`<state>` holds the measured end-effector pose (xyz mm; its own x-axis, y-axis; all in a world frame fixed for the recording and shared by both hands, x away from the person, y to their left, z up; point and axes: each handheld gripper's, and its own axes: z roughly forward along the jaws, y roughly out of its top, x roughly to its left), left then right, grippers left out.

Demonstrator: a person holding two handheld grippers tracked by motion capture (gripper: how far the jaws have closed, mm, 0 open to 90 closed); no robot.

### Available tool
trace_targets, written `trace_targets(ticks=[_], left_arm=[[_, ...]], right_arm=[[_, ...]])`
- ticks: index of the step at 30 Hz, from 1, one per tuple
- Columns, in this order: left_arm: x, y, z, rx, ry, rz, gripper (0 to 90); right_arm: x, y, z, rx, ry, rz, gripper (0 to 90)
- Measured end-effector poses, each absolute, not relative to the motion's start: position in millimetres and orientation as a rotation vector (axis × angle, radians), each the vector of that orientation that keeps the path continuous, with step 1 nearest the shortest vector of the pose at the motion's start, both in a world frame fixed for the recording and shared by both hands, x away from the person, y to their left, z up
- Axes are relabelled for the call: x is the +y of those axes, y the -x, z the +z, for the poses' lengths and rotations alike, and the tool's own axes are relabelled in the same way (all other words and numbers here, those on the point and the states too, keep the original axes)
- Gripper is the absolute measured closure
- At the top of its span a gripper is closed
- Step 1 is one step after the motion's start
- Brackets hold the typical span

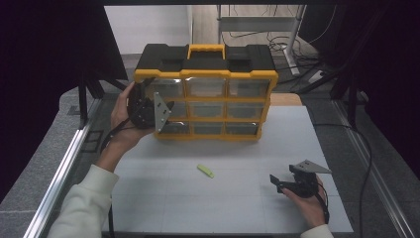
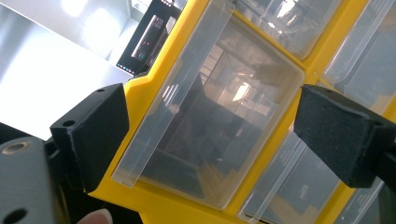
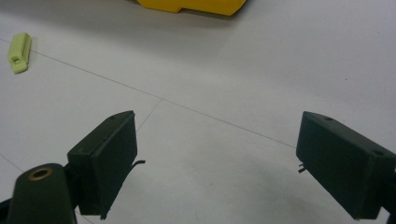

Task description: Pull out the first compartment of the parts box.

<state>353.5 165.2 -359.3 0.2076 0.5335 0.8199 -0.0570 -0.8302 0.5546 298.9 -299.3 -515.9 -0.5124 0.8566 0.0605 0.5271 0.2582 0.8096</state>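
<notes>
A yellow and black drawer cabinet [image 1: 205, 64] with clear drawers stands at the back middle of the white table. My left gripper [image 1: 166, 108] is at its left column, held up by a hand. In the left gripper view it [image 2: 212, 126] is open, its jaws flanking a clear drawer front [image 2: 219, 112] with nothing gripped. A small light green piece [image 1: 205, 171] lies flat on the table in front of the cabinet. My right gripper [image 1: 278, 183] rests low at the front right, open and empty [image 3: 224, 158]. The green piece [image 3: 19, 52] lies far to its left.
The white table [image 1: 223, 208] ends in metal rails on both sides. The cabinet's yellow base [image 3: 196, 5] shows at the top of the right gripper view. Cables and a desk frame [image 1: 292, 29] stand on the floor behind the table.
</notes>
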Motion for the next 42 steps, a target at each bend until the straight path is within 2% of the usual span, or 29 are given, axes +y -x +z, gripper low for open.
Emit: trace_targets(ticks=[42], left_arm=[[161.7,-366.8,-357.9,0.419,-2.002,1.703,14.3]], right_arm=[[-299.3,-298.9,-516.1,2.142,-1.256,1.143,12.7]])
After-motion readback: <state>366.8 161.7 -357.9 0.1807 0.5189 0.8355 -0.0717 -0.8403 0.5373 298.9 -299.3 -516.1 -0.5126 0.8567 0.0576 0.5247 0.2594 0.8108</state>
